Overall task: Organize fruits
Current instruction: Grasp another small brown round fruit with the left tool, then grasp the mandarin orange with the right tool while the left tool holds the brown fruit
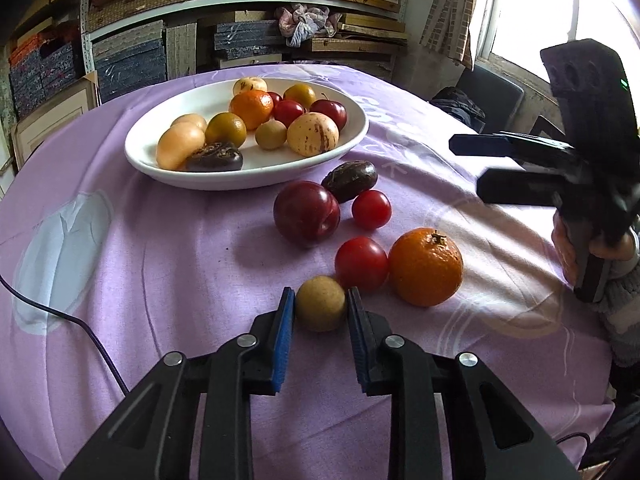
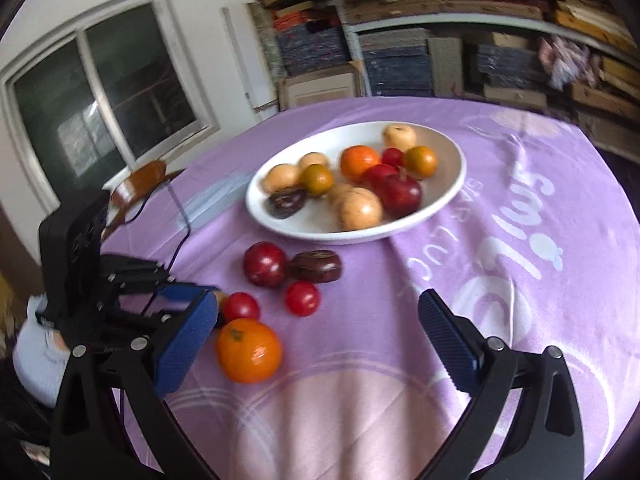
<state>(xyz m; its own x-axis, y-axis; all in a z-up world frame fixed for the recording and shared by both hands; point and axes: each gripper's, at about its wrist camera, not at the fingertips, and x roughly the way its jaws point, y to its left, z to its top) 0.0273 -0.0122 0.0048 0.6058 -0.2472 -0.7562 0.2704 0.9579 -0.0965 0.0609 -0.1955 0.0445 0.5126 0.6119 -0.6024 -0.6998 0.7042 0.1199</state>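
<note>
This looks like a lived-in storeroom or home back room: metal shelves [image 1: 132, 20] packed with stacked flat boxes [image 2: 400, 64] and a bundle of cloth [image 1: 304, 24] line the wall behind a round worktop [image 1: 160, 260] draped in lilac printed cloth, with a sliding window [image 2: 104, 92] alongside.

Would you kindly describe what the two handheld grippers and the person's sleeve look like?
Both the left gripper and the right gripper are black, with angular cut-out linkages, silver pivot bolts and ribbed blue pads on the fingers. A small green light glows on the right one's body. The sleeve is grey ribbed knit.
</note>
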